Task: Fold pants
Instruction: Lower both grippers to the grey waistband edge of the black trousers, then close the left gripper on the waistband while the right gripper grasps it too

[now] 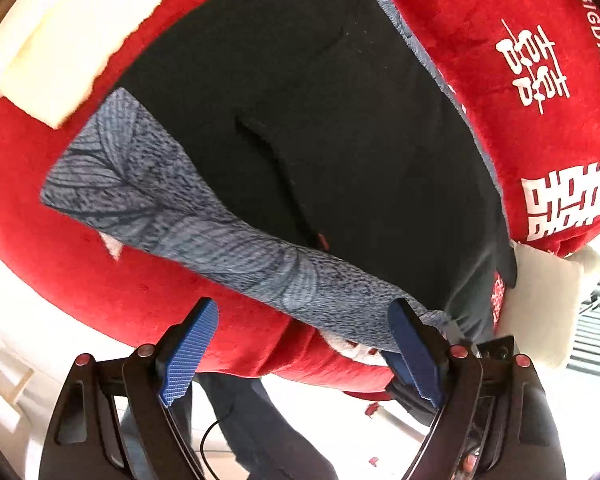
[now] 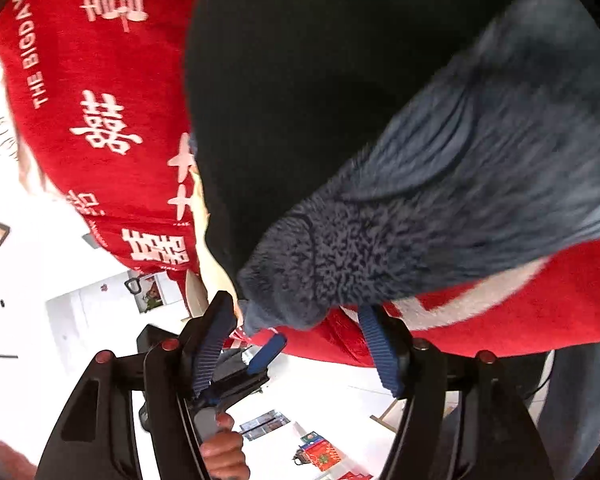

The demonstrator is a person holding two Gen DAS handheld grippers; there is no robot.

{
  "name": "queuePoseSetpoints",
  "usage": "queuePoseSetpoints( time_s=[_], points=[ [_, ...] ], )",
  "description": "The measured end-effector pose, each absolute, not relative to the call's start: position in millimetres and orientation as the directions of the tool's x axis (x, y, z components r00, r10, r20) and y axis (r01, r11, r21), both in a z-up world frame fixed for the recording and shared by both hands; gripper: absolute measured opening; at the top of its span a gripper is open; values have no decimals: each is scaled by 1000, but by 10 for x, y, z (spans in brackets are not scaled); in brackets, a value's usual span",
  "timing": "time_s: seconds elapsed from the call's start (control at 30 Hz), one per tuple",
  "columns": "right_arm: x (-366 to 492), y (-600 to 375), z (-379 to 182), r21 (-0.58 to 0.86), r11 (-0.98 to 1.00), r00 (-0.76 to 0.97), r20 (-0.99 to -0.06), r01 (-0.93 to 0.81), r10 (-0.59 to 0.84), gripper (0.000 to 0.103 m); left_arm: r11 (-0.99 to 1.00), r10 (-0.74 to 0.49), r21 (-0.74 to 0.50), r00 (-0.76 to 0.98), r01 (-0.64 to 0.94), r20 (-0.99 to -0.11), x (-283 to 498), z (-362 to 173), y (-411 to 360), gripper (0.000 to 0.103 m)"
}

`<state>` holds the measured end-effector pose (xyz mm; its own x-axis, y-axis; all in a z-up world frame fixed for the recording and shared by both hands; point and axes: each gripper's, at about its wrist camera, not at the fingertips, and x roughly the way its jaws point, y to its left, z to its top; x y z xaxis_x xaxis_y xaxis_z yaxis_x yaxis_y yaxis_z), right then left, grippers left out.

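We see the pants (image 1: 320, 152), black with a grey patterned band, lying on the red blanket (image 1: 100, 272). Left claw (image 1: 304, 344) stands wide open, nothing between its pads. Right claw (image 2: 300, 340) is part open at the band's corner, gripping nothing.

The pants (image 1: 340, 140) are solid black, with a grey-blue panel (image 1: 180, 224) along their near edge — mottled with dark speckles and fine curved line work like leaf veins. Beneath them lies a bright red plush blanket (image 1: 480, 20) printed with white Chinese double-happiness characters and white capital letters reading "THE BIGDAY". A cream-white cushion (image 1: 60, 32) shows at the blanket's far corner. Both grippers have black frames with small red dots — the left gripper (image 1: 304, 344) and the right gripper (image 2: 300, 344) each carry ribbed blue fingers (image 1: 188, 356).
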<state>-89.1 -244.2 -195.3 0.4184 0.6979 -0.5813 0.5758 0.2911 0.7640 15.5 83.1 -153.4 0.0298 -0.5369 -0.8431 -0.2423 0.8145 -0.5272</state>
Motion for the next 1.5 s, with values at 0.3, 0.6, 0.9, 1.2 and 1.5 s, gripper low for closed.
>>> queuePoseSetpoints(
  time_s=[0.3, 0.6, 0.9, 1.2, 1.5],
  points=[
    [-704, -2367, -1471, 842, 285, 475, -502, 458, 722, 10, 732, -596, -577, 70, -362, -800, 128, -1580, 1081, 88],
    [-715, -2358, -1443, 844, 298, 449, -499, 447, 741, 8, 721, -573, -566, 113, -399, -811, 370, -1644, 1019, 74],
    [-1038, -2592, -1741, 787, 275, 489, -573, 552, 658, 53, 782, -542, -542, 91, -309, -835, 453, -1592, 1046, 34],
    [-1400, -2924, -2055, 861, -104, 756, -372, 498, 539, 20, 812, -530, -529, 67, -248, -845, 515, -1558, 990, 34],
    [-687, -2993, -856, 760, 450, 560, -650, 469, 514, 6, 820, -536, -548, 115, -165, -836, 761, -982, 880, 34]
  ],
)
